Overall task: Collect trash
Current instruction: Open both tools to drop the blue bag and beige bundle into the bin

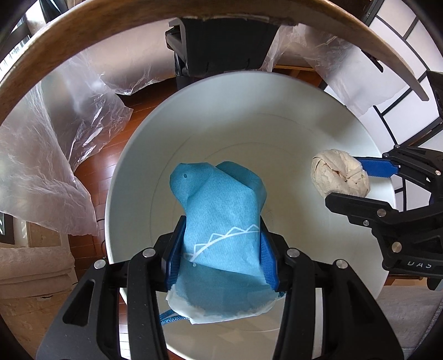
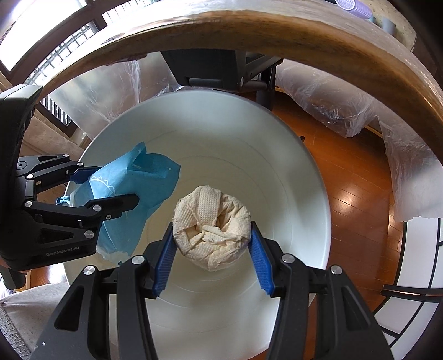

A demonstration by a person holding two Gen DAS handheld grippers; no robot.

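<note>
Two pieces of trash held over one round white plastic bin, both above its open mouth, nothing yet dropped. Left gripper pinching a crumpled blue paper bag with a white line print between blue ribbed pads, pads pressed hard into the sides; white torn lining and a blue cord hanging at 6 o'clock below the grip. Right gripper clamped on a balled-up cream paper towel, pads squeezing it from 9 and 3 o'clock. From the left wrist view, towel ball at 3 o'clock, near the bin's far rim. From the right wrist view, blue bag at 9 o'clock, overlapping the bin's left rim. Bin bottom looks bare. Curved wooden table edge at 12 o'clock, clear plastic sheeting draped at 9 o'clock over a red-brown wood floor. Risks, judged: bag released that close to the rim likely to catch the lip and tip out onto the floor; cord or torn lining could snag a pad on release; light towel ball may cling to ribbed pad; grippers close together, could knock on opening.
</note>
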